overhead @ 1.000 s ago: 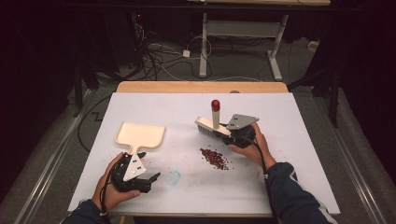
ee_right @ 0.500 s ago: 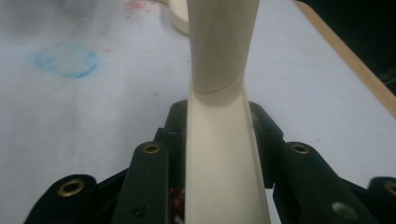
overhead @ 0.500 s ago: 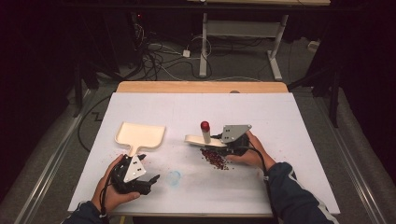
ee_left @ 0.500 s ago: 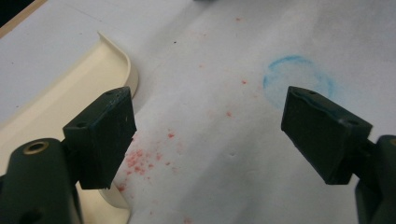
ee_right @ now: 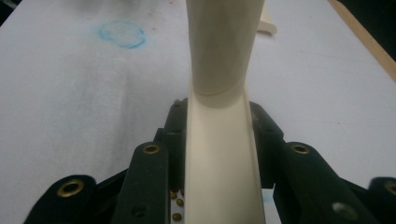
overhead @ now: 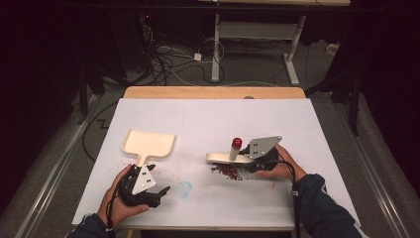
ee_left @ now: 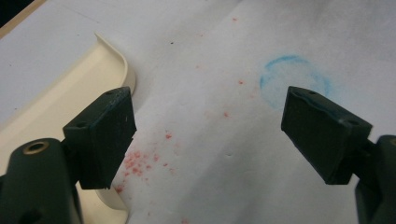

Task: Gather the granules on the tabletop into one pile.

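On the white paper-covered counter (overhead: 208, 119), the right gripper (overhead: 247, 161) has its fingers (ee_right: 170, 135) clamped on the sides of a cream plastic hand brush with a red-tipped handle (overhead: 229, 156). In the high view the brush lies low over the counter right of centre, its cream body reaching leftward from the gripper and its red knob standing up. Just below it, touching or nearly touching its underside, sits a small heap of dark red grains (overhead: 228, 171). In the right gripper view the cream handle runs up the middle of the frame, pinched between the two black fingers.

The left gripper (overhead: 148, 191) rests in the person's left hand (overhead: 116, 198) near the front left of the counter. Its fingers (ee_left: 100, 135) stand wide apart with bare paper between them. A cream plastic dustpan (overhead: 148, 144) lies flat just beyond it, its short handle pointing back toward that gripper. A faint blue ring stain (overhead: 184, 188) marks the paper beside the left gripper, and pale red specks (ee_left: 135, 161) dot the sheet near the dustpan's edge.
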A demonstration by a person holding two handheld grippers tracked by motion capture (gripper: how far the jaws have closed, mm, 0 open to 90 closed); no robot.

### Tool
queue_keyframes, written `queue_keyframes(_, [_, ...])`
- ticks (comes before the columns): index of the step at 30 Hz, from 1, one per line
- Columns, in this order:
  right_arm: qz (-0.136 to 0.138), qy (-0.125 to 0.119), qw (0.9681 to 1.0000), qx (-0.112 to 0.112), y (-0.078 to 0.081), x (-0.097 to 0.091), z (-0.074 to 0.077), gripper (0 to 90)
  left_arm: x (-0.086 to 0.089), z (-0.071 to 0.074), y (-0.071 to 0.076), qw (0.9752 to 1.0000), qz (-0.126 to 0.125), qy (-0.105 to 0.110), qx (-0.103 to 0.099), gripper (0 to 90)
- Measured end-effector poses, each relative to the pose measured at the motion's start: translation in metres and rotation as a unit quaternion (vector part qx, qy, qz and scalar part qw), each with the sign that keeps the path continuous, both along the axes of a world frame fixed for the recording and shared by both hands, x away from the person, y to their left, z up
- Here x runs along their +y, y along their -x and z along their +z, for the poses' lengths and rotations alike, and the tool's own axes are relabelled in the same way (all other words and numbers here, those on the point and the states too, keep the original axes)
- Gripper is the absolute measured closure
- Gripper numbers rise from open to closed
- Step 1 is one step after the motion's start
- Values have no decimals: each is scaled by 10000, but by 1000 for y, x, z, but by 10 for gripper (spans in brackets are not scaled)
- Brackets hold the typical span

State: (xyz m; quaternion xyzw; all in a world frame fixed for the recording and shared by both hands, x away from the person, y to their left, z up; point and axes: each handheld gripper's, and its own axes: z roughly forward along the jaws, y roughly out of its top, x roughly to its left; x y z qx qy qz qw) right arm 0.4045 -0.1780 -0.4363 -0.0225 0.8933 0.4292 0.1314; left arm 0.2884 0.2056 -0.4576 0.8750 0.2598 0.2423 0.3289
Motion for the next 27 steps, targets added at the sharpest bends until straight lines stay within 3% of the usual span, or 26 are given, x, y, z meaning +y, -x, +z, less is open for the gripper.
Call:
queue_keyframes(3, [-172, -95, 9998, -68, 0, -2, 2, 672, 0, 1, 1, 10000, -15, -6, -16, 171])
queue_keyframes(7, [-605, -271, 9976, -200, 3, 0, 6, 673, 0, 1, 0, 10000, -17, -7, -25, 171])
queue_keyframes(10, [-783, -266, 9961, -293, 8, 2, 12, 673, 0, 2, 0, 10000, -44, -15, -39, 171])
queue_keyframes(14, [-1099, -407, 9929, -193, 18, 0, 21, 673, -2, 3, 2, 10000, -28, 39, -58, 171])
queue_keyframes(18, [-1750, -445, 9835, 105, 30, -1, 25, 673, -4, 5, 4, 9999, -60, 22, -123, 171])
queue_keyframes(21, [-2239, -477, 9731, 243, 44, -2, 28, 673, -3, 6, 6, 9998, -68, 51, -164, 172])
queue_keyframes(23, [-2554, -351, 9658, 284, 53, -2, 30, 673, -3, 7, 7, 9998, -71, 58, -166, 171])
queue_keyframes(24, [-2639, -251, 9639, 258, 57, -3, 31, 674, -3, 7, 7, 9998, -70, 61, -172, 171])
queue_keyframes(27, [-3092, -217, 9502, 332, 64, -7, 32, 673, -3, 8, 6, 9998, -85, 95, -175, 171])
